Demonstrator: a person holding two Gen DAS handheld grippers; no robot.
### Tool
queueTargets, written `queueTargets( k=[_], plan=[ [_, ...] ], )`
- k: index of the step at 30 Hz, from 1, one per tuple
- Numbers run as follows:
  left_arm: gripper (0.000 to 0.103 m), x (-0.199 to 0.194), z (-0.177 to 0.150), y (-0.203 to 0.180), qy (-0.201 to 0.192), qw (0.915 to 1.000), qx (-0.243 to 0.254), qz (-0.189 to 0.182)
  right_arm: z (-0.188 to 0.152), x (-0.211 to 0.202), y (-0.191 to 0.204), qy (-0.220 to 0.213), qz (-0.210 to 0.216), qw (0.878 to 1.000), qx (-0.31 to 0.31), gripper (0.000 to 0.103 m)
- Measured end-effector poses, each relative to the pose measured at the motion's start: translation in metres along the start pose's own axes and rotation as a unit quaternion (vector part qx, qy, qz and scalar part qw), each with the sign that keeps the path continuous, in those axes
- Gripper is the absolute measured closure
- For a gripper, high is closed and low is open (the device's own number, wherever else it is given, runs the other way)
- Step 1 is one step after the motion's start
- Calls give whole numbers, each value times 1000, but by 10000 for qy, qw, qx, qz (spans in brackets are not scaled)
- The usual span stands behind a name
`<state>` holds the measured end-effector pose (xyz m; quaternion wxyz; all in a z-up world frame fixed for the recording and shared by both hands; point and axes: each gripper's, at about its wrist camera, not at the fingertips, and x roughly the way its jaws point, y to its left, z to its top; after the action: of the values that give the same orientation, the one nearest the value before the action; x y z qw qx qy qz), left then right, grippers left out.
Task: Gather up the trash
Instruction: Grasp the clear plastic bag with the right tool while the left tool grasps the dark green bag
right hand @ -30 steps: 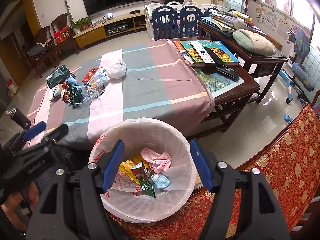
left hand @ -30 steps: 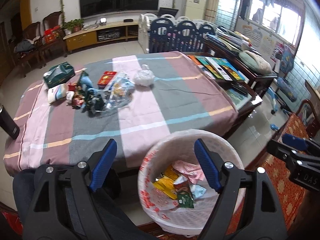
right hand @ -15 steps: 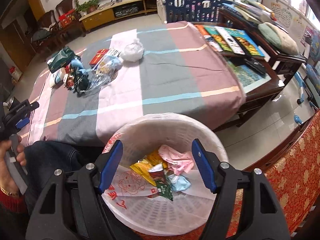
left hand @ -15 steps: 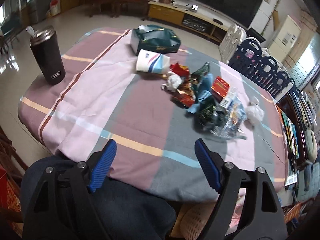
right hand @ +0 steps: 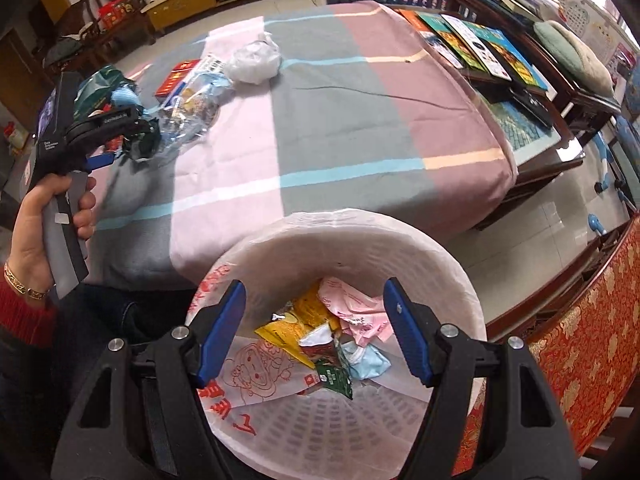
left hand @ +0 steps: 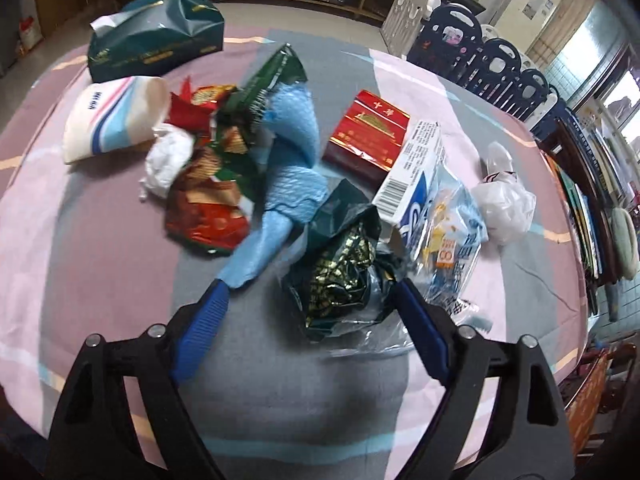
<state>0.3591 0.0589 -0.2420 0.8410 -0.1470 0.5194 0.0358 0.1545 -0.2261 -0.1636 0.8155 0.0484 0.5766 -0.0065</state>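
Blue pads frame the next piece of trash: your left gripper stands wide open and empty, its jaws straddling the dark green foil wrapper low in the middle of the left wrist view, without pressing on it. A second ago this gripper looked down into the waste basket; now it has swung over the striped counter and dropped close to the litter pile, so you are lined up for another pick rather than a drop. Just beyond the left pad lies the light blue paper, then the red snack wrappers, a white tissue wad and a paper cup on its side toward the upper left. To the right sit a red carton, a blue-and-white box and a knotted white bag.

Your right gripper has sunk a little and hangs open, holding nothing, over the waste basket, where earlier wrappers already lie.

Hard to read: clear film under the green wrapper blends into the cloth, so its edges are uncertain, and whether it is joined to the wrapper I cannot tell. From the right wrist view, your left hand and its tool cover most of the pile.
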Motion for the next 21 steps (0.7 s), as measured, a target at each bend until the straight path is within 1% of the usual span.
queueTargets(
  k=[1, 3, 4, 5, 6, 8, 10, 14, 16, 18, 21],
  plan=[
    [37, 0, -1, -1, 11, 10000, 27, -84, 1, 2, -4, 23, -31, 10000, 52, 33],
    [52, -4, -4, -3, 21, 9996, 129, -251, 3, 6, -7, 74, -56, 9999, 137, 33],
    [58, -7, -7, -2, -13, 9996, 182, -220, 5, 10, -8, 111, -36, 9998, 181, 33],
    [62, -10, -9, -1, -43, 9995, 226, -219, 7, 12, -7, 138, -6, 9997, 201, 33],
    [73, -13, -11, 2, -60, 9993, 265, -274, 9, 14, -5, 160, 36, 9996, 215, 33],
    [74, -21, -15, 13, -55, 9991, 169, -373, 11, 16, 3, 163, 146, 9995, 211, 33],
    [74, -35, -22, 30, -110, 9987, -67, -492, 13, 15, 13, 132, 252, 9995, 153, 33],
    [74, -71, -48, 62, -334, 9963, -578, -549, 16, 16, 30, 101, 283, 9995, -1, 33],
    [74, -86, -64, 81, -494, 9935, -937, -414, 17, 18, 36, 111, 286, 9995, -25, 33],
    [74, -93, -76, 93, -591, 9918, -1119, -176, 17, 20, 43, 123, 322, 9994, -59, 33],
    [74, -96, -82, 100, -770, 9898, -1201, 58, 24, 25, 60, 77, 372, 9991, -183, 33]
  ],
)
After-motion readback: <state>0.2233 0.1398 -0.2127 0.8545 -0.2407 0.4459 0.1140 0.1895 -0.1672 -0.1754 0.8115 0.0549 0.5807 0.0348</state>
